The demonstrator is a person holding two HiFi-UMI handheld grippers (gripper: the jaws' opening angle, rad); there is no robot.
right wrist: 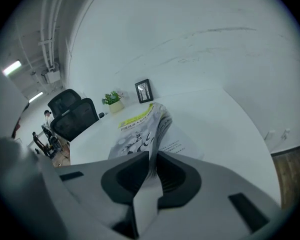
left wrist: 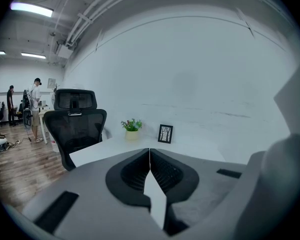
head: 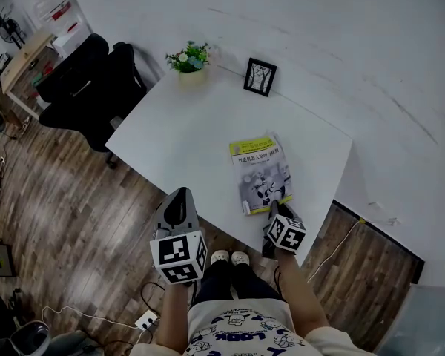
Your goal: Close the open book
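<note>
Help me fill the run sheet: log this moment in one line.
right gripper: shut on book, cover and pages | book: partly open on table | left gripper: shut, empty

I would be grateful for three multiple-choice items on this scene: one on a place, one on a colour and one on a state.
1. Where does the picture frame stand?
A. At the far edge of the table, to the right of the potted plant in the head view
B. At the near edge, by the person's feet
C. On the floor

2. What colour is the band along the top of the cover of the book?
A. Red
B. Yellow
C. Blue

3. How do the jaws of the right gripper stand?
A. Wide apart, empty
B. Together, empty
C. Shut on the book's raised cover edge

Answers:
1 A: the frame stands upright beside the plant at the far edge.
2 B: a yellow strip tops the grey cover.
3 C: the right gripper view shows the cover and pages pinched between the jaws.
</note>
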